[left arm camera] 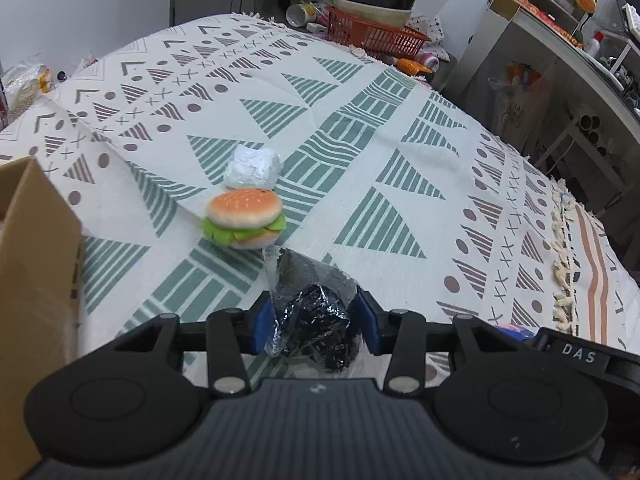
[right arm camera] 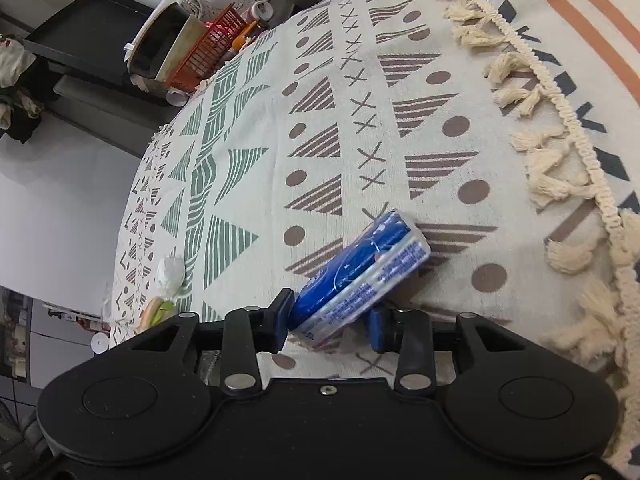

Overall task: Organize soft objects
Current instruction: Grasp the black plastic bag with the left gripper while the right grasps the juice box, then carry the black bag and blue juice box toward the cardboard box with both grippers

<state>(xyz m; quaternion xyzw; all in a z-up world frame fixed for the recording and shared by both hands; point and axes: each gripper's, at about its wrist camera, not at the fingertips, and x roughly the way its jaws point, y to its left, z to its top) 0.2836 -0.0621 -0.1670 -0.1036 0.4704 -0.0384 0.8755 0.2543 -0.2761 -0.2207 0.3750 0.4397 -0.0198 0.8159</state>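
Note:
My left gripper (left arm camera: 314, 320) is shut on a crumpled black item in clear plastic wrap (left arm camera: 316, 324), held just above the patterned cloth. Beyond it lies a plush hamburger (left arm camera: 245, 218), and behind that a crumpled white ball (left arm camera: 253, 167). My right gripper (right arm camera: 330, 320) is shut on a blue and white tissue pack (right arm camera: 360, 276), which sticks out forward over the cloth. The plush hamburger (right arm camera: 154, 311) and the white ball (right arm camera: 170, 272) show small at the far left of the right wrist view.
A cardboard box (left arm camera: 32, 280) stands at the left edge, close to my left gripper. A red basket (left arm camera: 372, 34) with stacked bowls sits at the table's far edge. The patterned cloth (left arm camera: 400, 152) has a tasselled fringe (right arm camera: 560, 128) on the right.

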